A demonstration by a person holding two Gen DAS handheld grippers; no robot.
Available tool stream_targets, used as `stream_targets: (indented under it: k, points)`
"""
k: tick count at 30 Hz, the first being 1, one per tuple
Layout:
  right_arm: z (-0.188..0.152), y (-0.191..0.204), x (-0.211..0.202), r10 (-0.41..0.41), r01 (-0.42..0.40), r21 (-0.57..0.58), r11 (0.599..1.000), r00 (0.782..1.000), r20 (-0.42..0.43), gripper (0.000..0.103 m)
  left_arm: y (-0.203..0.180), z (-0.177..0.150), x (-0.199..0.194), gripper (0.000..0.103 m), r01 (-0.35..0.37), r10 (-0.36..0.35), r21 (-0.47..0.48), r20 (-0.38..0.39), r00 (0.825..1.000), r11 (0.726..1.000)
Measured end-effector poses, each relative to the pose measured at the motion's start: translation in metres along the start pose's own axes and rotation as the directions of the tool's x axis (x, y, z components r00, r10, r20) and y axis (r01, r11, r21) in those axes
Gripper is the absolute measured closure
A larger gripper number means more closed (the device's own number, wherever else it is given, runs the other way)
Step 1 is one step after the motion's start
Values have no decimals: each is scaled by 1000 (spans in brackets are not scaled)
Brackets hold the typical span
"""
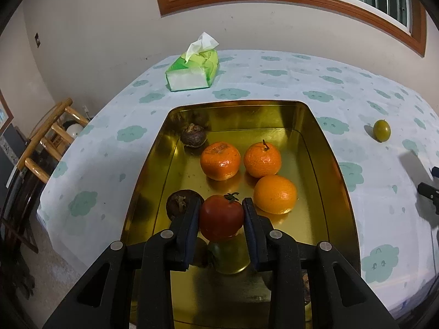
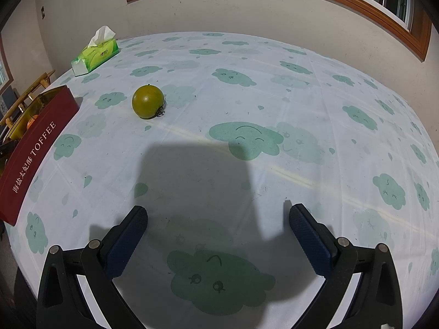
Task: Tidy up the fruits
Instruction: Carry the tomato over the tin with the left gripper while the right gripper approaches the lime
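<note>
Left gripper (image 1: 221, 210) clamped on red tomato (image 1: 221, 217), over the near end of the gold tin (image 1: 323, 148). Three oranges (image 1: 220, 160) in the tin at 12 to 2 o'clock of the tomato. Right gripper (image 2: 218, 216) spread wide, nothing between jaws (over bare tablecloth (image 2: 274, 104)). Green tomato (image 2: 148, 101) at its 11 o'clock, well apart.

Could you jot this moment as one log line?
left gripper: shut on red tomato over gold tin | right gripper: open, empty | green tomato: on tablecloth

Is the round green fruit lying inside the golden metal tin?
No, the round green fruit lies on the cloud-patterned tablecloth, apart from the golden metal tin.
</note>
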State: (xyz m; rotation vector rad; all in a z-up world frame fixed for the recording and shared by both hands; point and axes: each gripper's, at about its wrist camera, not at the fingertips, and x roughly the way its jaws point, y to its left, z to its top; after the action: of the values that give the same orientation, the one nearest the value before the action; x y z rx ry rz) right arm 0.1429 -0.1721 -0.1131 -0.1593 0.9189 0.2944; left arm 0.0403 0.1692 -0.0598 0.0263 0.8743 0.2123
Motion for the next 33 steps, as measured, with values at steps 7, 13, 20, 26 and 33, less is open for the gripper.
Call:
stream_targets:
  k: [7, 13, 20, 26, 33]
  points:
    - [0, 0, 0, 0, 0, 0, 1000, 1000, 0, 1, 2, 0, 0, 71, 0, 0, -3, 1, 1000, 1000]
    - [0, 1, 0, -8, 8, 1, 1000, 1000, 1, 1, 2, 0, 1, 71, 2, -2, -3, -1, 1000, 1000]
    - [7, 1, -1, 76, -78, 69, 995, 997, 33, 0, 3, 1, 2, 71, 2, -2, -1, 3, 1000, 1000]
    - [20, 20, -5, 125, -128, 30, 991, 989, 79, 0, 11, 9, 6, 71, -3, 3, -3, 9, 1000, 1000]
    - [41, 35, -1, 154, -153, -13, 988, 983, 101, 0, 15, 17, 12, 71, -6, 6, -12, 3, 1000, 1000]
